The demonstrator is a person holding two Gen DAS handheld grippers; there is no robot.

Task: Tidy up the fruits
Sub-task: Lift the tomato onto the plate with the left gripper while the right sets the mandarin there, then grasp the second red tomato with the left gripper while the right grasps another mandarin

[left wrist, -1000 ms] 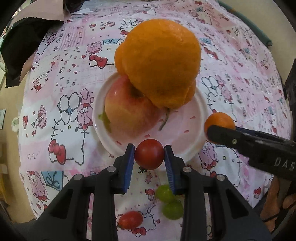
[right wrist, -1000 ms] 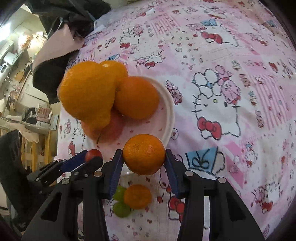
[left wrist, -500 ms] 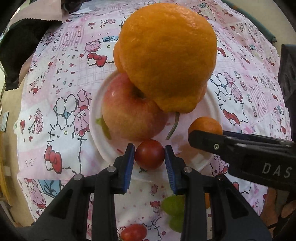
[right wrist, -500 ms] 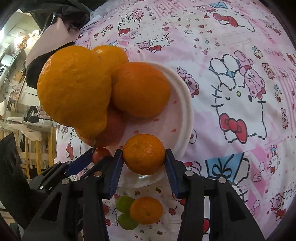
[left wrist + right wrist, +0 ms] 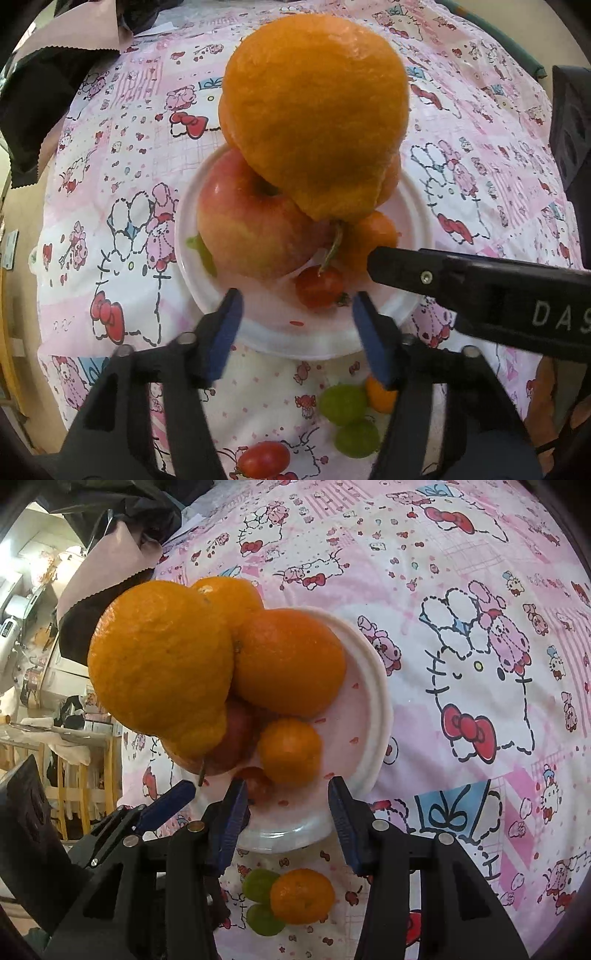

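A white plate (image 5: 258, 332) is seen on a pink cartoon-print cloth (image 5: 110, 221), piled w/ fruit: a big knobbly orange citrus (image 5: 314, 122) is stacked on top, a red-yellow apple (image 5: 247, 221) sits under it at the left of the left wrist view, and a round orange (image 5: 288, 664) is pressed against the citrus in the right wrist view.

The left gripper (image 5: 295, 325) is spread apart over the plate's near rim; its jaws have just been opening. The cherry tomato (image 5: 317, 286) is no longer pinched; it lies on the plate just beyond the blue pads (image 5: 225, 332), apart from both, touching the apple's base.

The right gripper (image 5: 286, 808) is seen w/ jaws parted, and they've opened slightly further. The small mandarin (image 5: 290, 751) rests on the plate ahead of the tips, free of the pads, beside the tomato.

On the cloth near the plate's edge, below the grippers: two green grapes (image 5: 260, 904), another mandarin (image 5: 303, 895) & a second red tomato (image 5: 264, 459). A dark and pink fabric (image 5: 48, 74) is bunched at the far left corner
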